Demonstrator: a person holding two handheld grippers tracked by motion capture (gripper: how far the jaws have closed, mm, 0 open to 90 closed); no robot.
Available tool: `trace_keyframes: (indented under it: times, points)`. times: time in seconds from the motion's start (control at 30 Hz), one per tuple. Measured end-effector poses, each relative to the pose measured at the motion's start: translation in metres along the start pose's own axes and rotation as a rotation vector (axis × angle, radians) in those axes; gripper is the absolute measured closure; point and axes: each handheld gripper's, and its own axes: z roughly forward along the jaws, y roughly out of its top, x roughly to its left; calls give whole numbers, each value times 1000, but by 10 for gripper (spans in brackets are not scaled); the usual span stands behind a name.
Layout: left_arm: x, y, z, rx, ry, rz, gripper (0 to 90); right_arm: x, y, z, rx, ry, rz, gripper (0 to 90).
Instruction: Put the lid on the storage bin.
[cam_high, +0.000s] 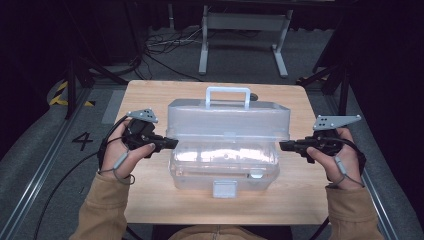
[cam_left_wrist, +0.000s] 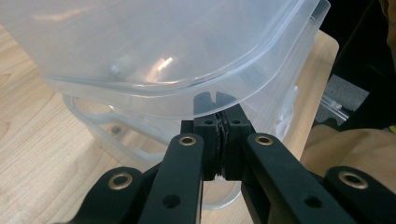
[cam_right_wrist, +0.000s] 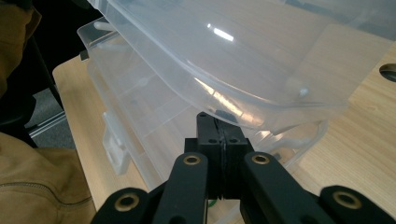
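A clear plastic toolbox stands mid-table, its base (cam_high: 225, 170) toward me and its lid (cam_high: 228, 120) tilted up, with a white handle (cam_high: 228, 95) on top. My left gripper (cam_high: 171, 143) is at the box's left end, jaws pressed together. Its tips (cam_left_wrist: 222, 116) sit just under the lid's rim (cam_left_wrist: 154, 95) with nothing seen between the pads. At the right end my right gripper (cam_high: 283, 145) is shut too, and its tips (cam_right_wrist: 218, 127) touch the underside of the lid's rim (cam_right_wrist: 243, 114). The base (cam_right_wrist: 140, 116) lies below.
The box's front latch (cam_high: 224, 189) hangs toward me. The wooden table (cam_high: 150, 95) has bare strips on both sides and in front. A metal stand (cam_high: 245, 30) and cables lie on the floor beyond. Tan sleeves (cam_high: 105, 210) come in from below.
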Motion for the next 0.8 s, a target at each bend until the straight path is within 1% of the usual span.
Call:
trace_keyframes:
  times: [0.33,0.37,0.57,0.8]
  points:
    - [-3,-1,2,49,-15,7,881,3,0,3,63,14,4,900]
    - [-3,-1,2,49,-15,7,881,2,-1,3,67,15,4,900]
    - [-6,-1,2,85,-22,17,880,3,-1,4,94,25,13,900]
    - [-7,-3,3,116,-25,14,882,4,-2,5,133,28,10,900]
